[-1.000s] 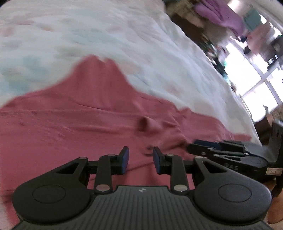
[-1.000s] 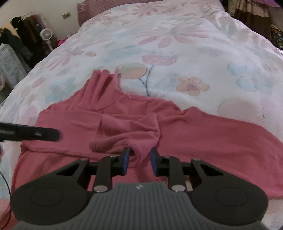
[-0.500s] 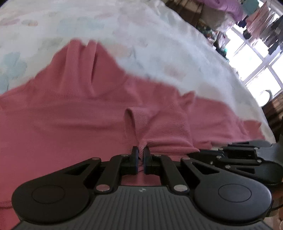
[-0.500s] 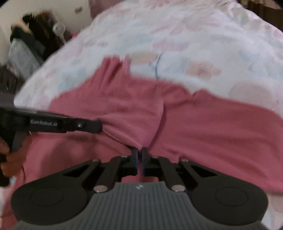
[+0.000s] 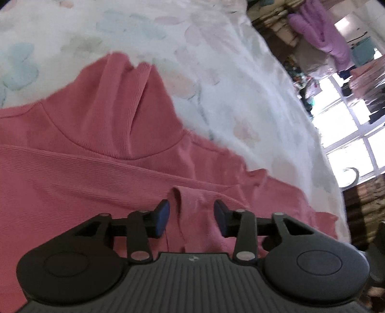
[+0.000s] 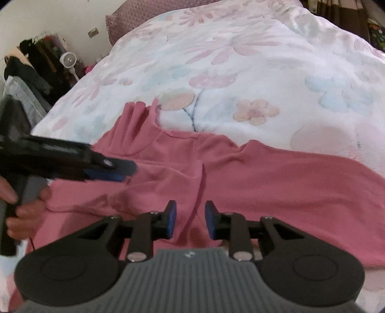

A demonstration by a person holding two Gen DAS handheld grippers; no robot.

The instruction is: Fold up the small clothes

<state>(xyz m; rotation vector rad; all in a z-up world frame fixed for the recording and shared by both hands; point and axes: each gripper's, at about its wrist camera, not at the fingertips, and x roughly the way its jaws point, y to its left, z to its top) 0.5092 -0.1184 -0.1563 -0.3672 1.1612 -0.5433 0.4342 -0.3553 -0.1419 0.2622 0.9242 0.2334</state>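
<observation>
A rose-pink ribbed top (image 5: 96, 168) (image 6: 276, 180) lies spread on a floral bedspread (image 5: 216, 72) (image 6: 240, 60), its high collar (image 5: 115, 103) (image 6: 137, 125) pointing away. My left gripper (image 5: 191, 214) hovers over the middle of the top, its jaws opening. A narrow fold of fabric (image 5: 182, 199) lies between them, untouched by the pads. My right gripper (image 6: 190, 216) is also opening, over a crease (image 6: 201, 187) in the cloth, with no pad pressing on it. In the right wrist view the left gripper (image 6: 108, 168) reaches in from the left, held by a hand (image 6: 21, 211).
The bed's right edge drops toward a bright window (image 5: 349, 134) and hanging purple clothes (image 5: 320, 41). Left of the bed stand a rack of dark clothes (image 6: 36, 65) and a small white fan (image 6: 67, 57). A pillow (image 6: 149, 14) lies at the bed's head.
Half a second ago both grippers were pinched shut on a bunch of the pink fabric; both have now opened and let it go. The raised fold has dropped flatter onto the top.
</observation>
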